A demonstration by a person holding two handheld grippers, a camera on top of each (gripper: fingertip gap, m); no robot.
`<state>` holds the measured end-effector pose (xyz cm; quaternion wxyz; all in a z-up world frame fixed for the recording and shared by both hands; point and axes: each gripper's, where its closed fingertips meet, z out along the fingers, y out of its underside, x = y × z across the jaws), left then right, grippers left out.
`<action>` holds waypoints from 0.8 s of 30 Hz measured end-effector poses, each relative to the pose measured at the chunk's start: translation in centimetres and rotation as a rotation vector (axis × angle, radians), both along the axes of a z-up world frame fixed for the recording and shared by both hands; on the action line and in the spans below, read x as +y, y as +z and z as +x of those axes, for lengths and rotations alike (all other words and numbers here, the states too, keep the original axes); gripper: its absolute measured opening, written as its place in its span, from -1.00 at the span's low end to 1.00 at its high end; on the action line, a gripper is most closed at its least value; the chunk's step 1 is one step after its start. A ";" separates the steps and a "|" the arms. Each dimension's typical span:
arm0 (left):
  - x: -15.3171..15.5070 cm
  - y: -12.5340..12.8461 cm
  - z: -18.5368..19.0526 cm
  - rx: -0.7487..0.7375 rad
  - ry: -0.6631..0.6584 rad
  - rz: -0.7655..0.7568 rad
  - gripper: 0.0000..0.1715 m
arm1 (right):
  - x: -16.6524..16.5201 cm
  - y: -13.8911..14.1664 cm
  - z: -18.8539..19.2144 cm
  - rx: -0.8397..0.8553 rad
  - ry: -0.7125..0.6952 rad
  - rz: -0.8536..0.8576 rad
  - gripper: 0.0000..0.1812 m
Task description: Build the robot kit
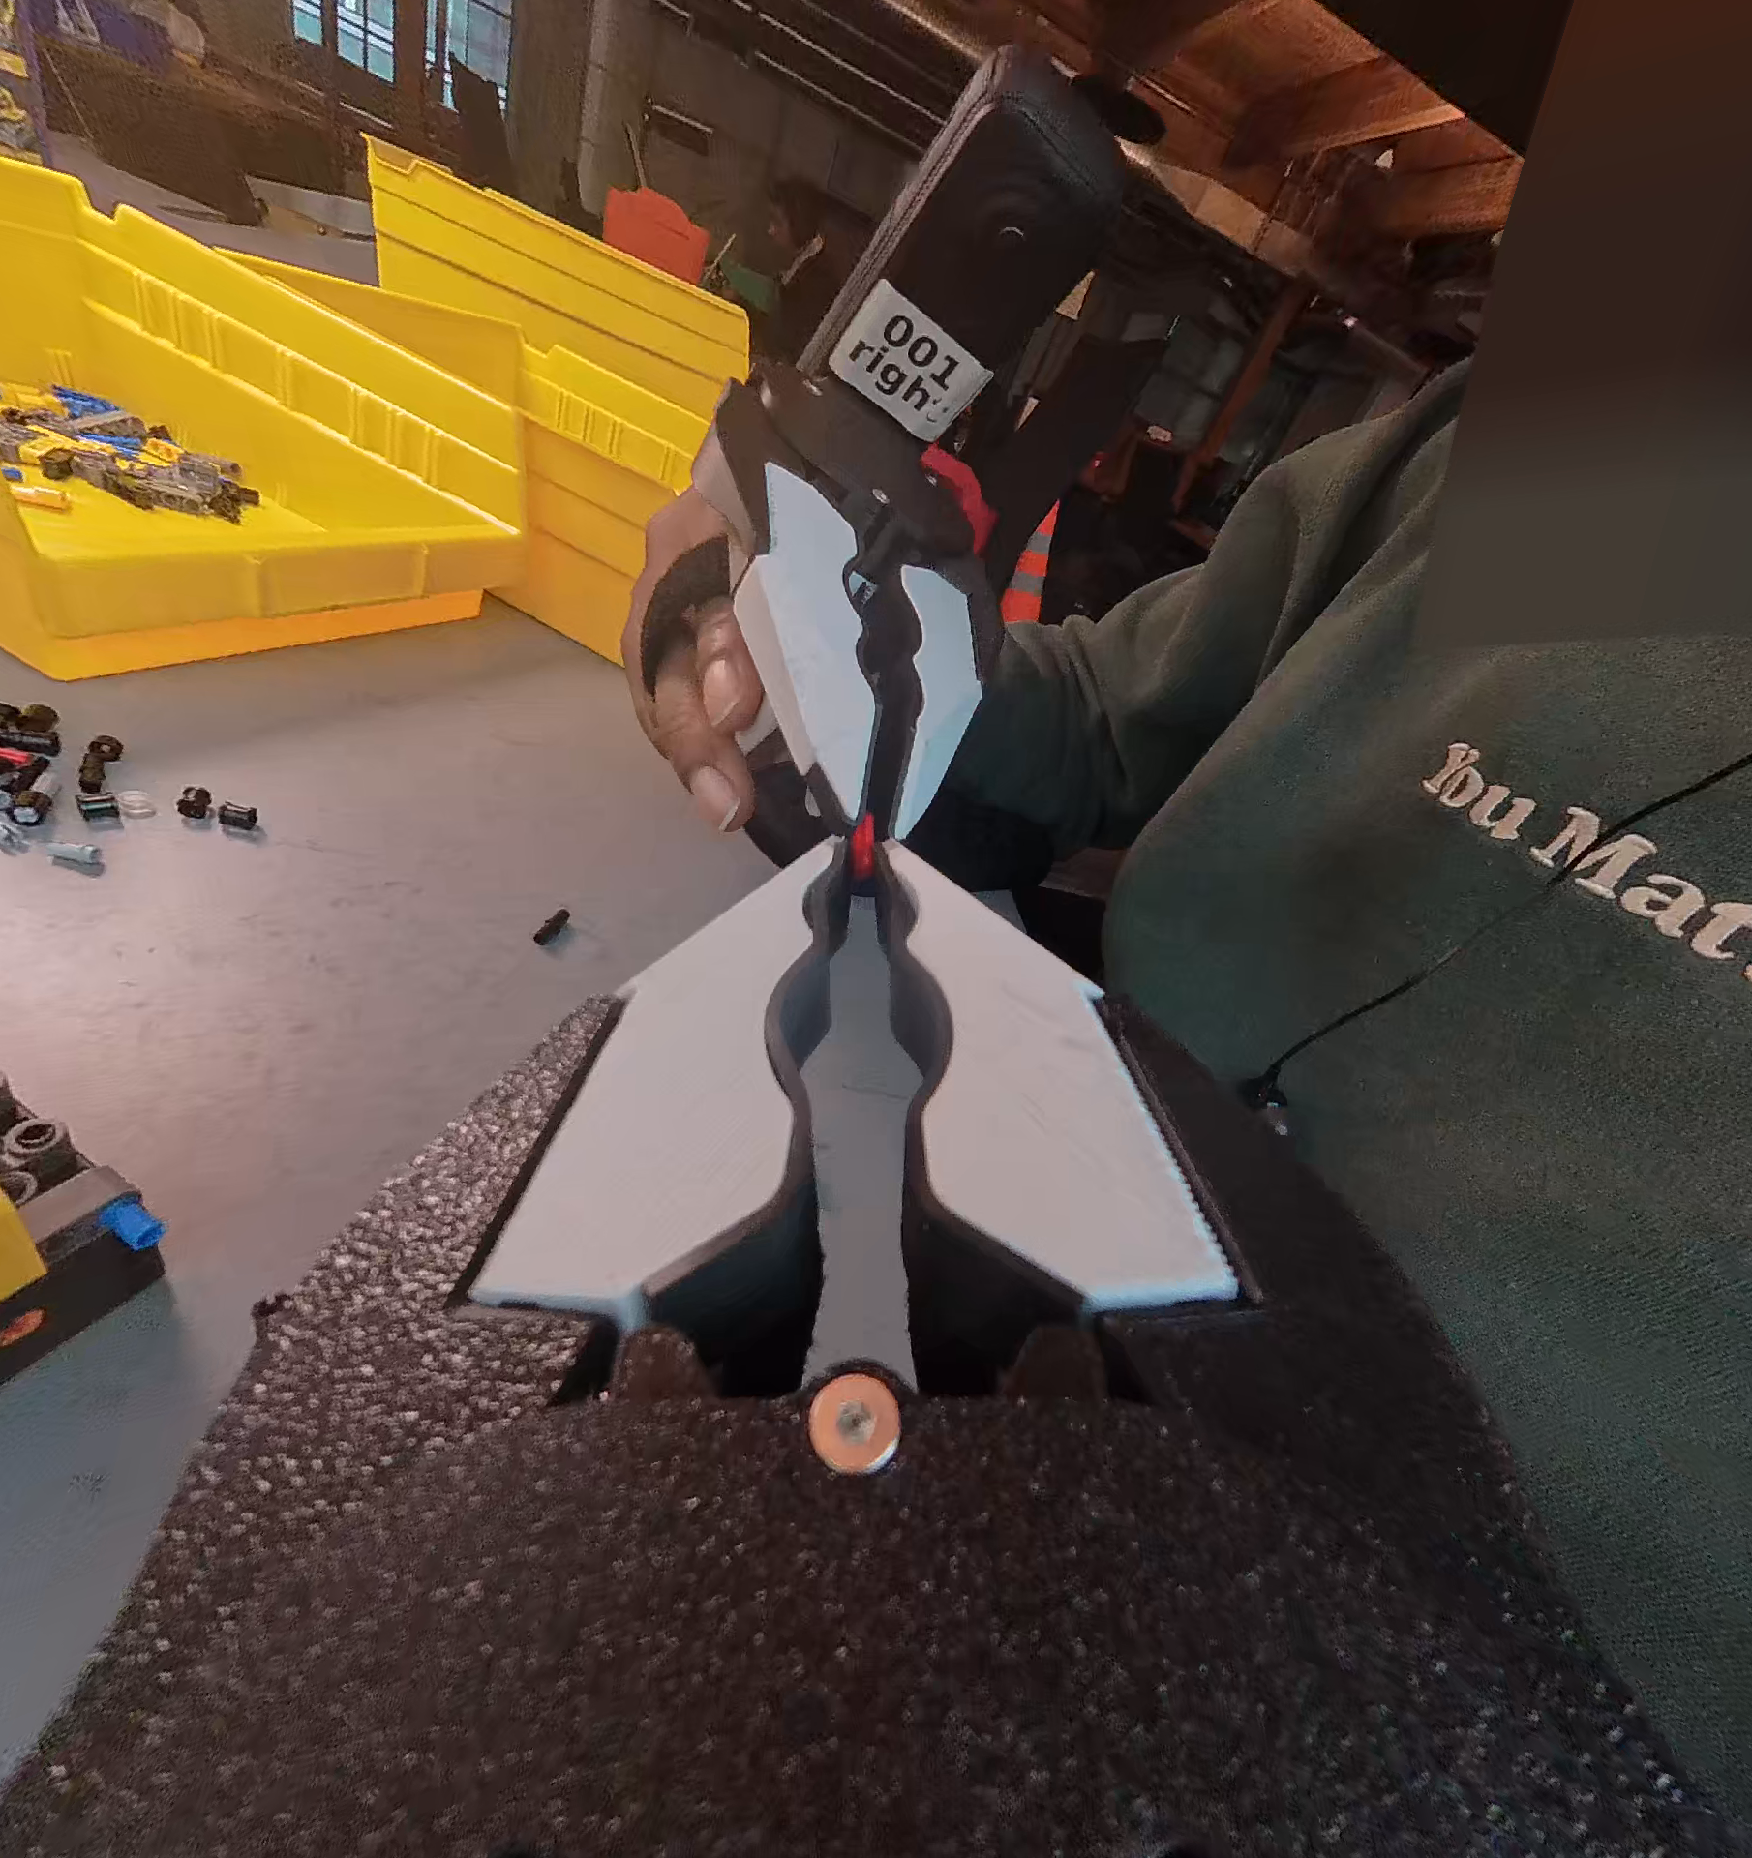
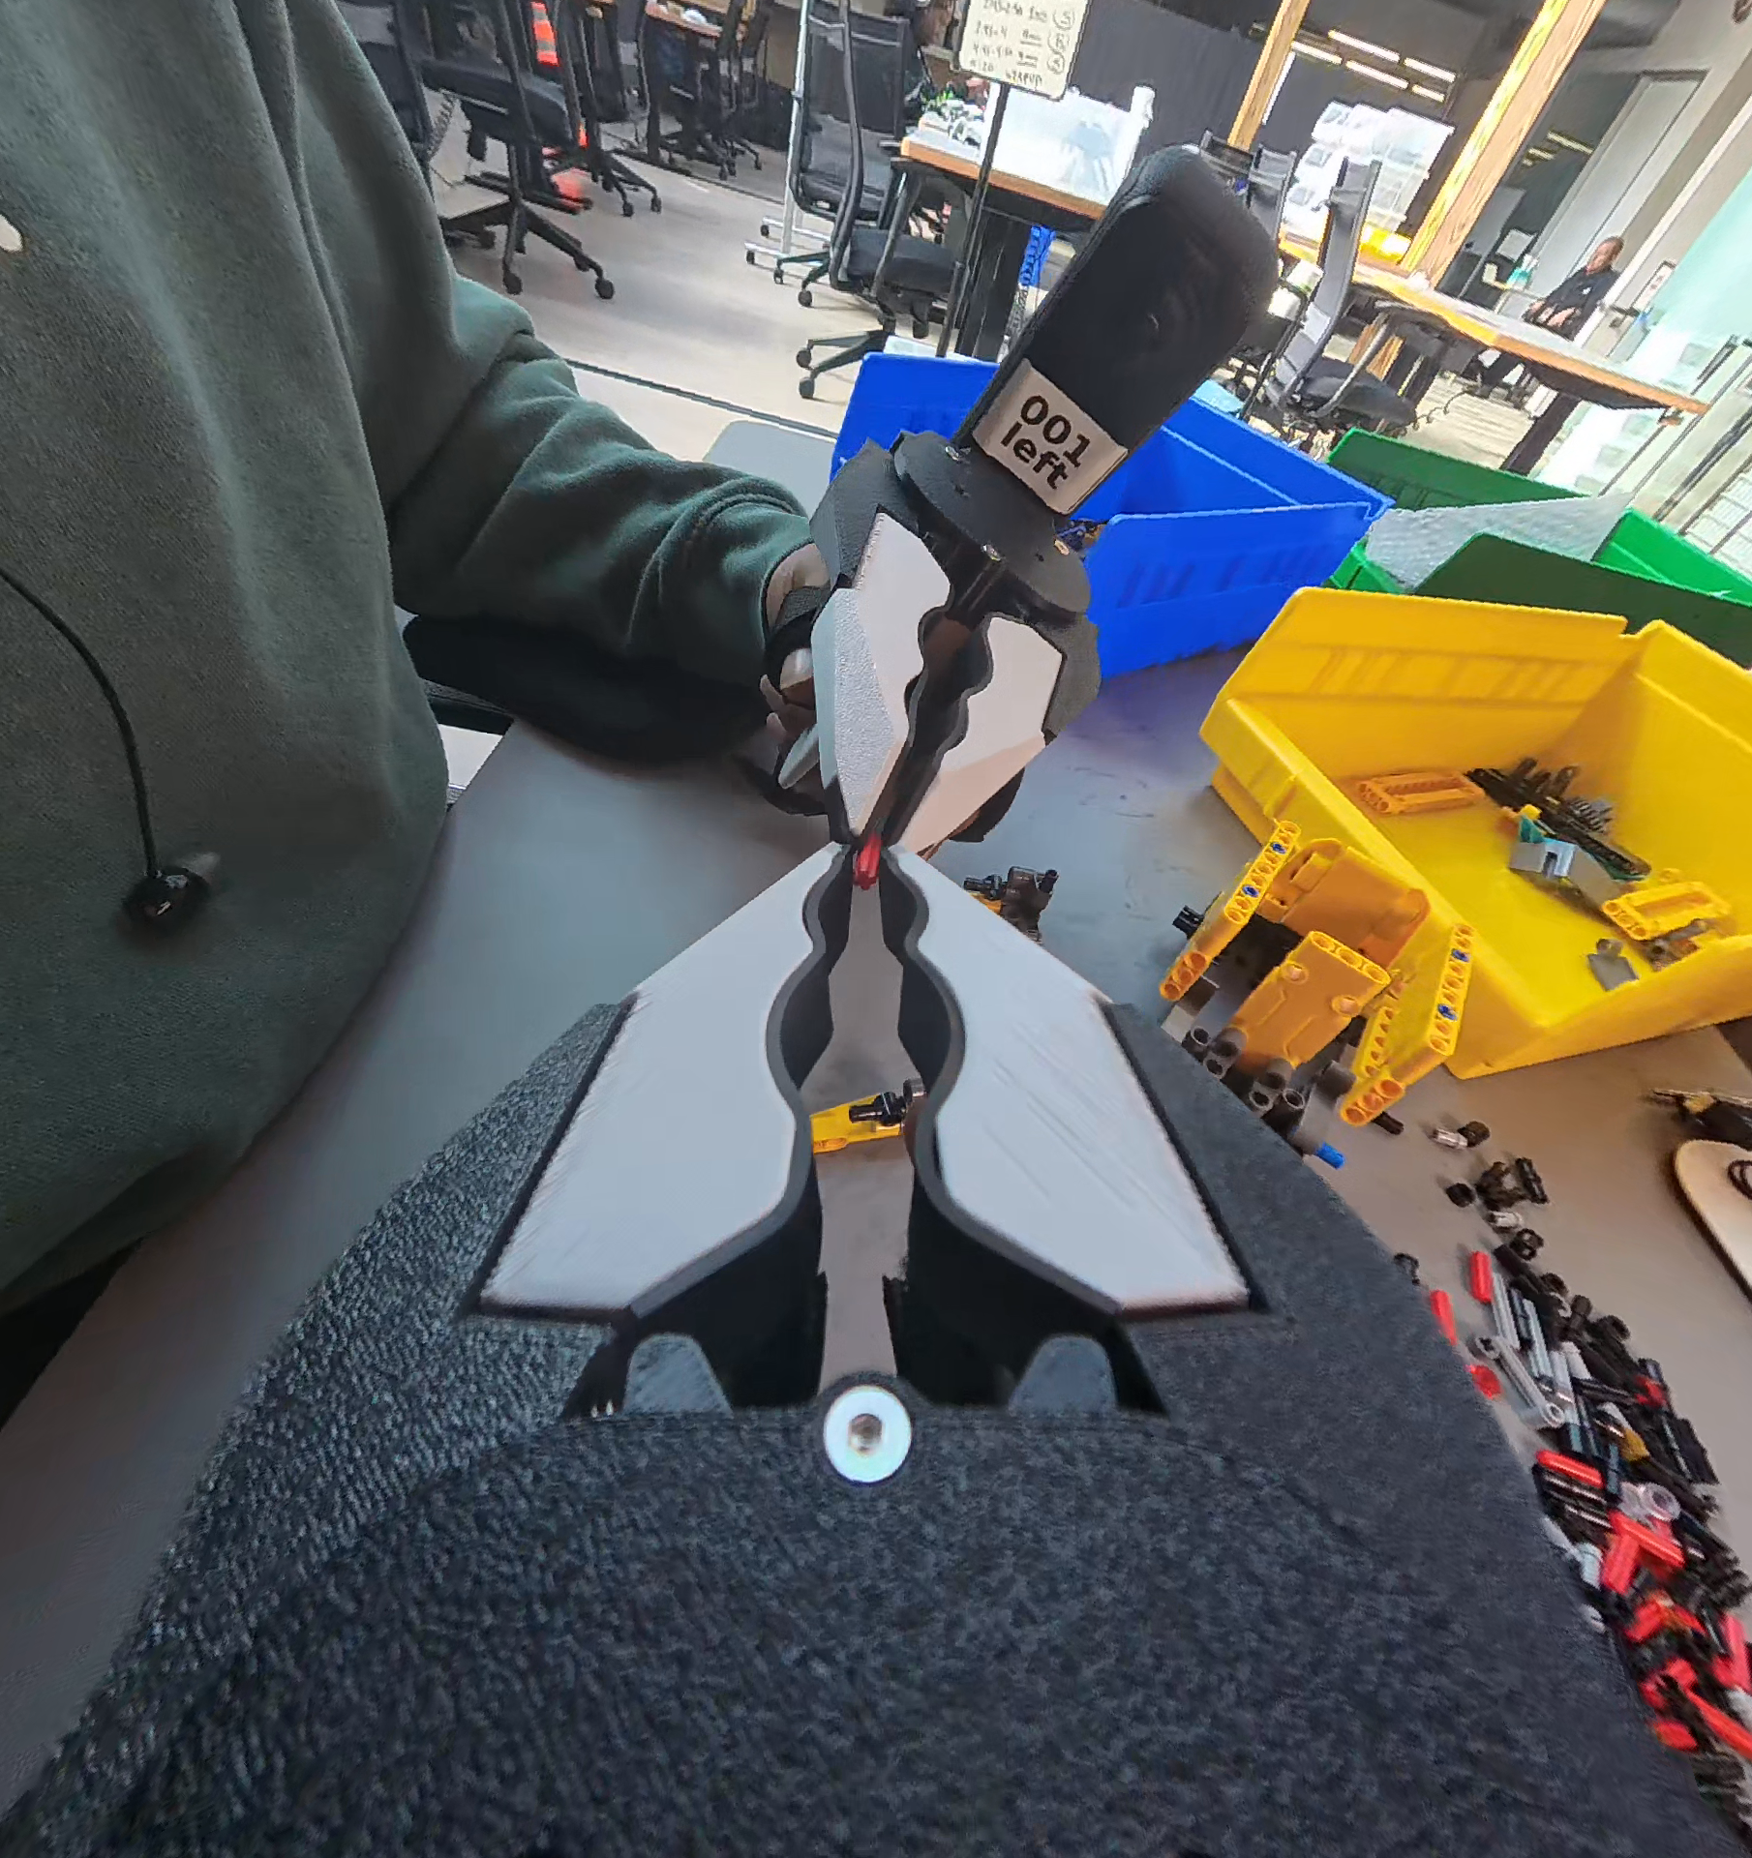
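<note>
My left gripper (image 1: 860, 867) and my right gripper (image 2: 864, 873) meet tip to tip above the grey table (image 1: 349, 1005). A small red pin (image 1: 862, 853) sits pinched between their tips; it also shows in the right wrist view (image 2: 864, 865). Both grippers look shut on it, each from one end. The right gripper (image 1: 867, 816) points down at mine in the left wrist view, held by a hand. The left gripper (image 2: 877, 837) does the same in the right wrist view.
Yellow bins (image 1: 248, 603) with small parts stand far left. Loose pins (image 1: 98, 784) and one black pin (image 1: 551, 926) lie on the table. A yellow bin (image 2: 1606, 1015), blue bin (image 2: 1234, 563), green bin (image 2: 1656, 593), yellow brick assembly (image 2: 1304, 965) and pin pile (image 2: 1606, 1428) lie right. A person's green sweater (image 2: 198, 603) is close. The tips of both grippers are at nearly the same place.
</note>
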<state>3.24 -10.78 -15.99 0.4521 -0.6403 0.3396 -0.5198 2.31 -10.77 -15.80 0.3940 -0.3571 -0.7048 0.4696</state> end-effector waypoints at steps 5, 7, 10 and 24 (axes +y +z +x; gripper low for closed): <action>-0.1 0.5 0.0 -0.047 -0.018 -0.026 -0.97 | -0.1 0.3 0.0 0.024 -0.009 0.041 -0.95; -0.1 0.5 -0.1 -0.054 -0.021 -0.033 -0.97 | 0.0 0.3 0.0 0.028 -0.014 0.058 -0.95; -0.1 0.5 0.0 -0.057 -0.025 -0.039 -0.97 | -0.1 0.3 0.0 0.034 -0.019 0.073 -0.96; 0.0 -6.1 -0.6 0.458 0.024 0.068 -0.88 | -0.5 -5.1 1.8 -0.306 0.080 0.030 -0.96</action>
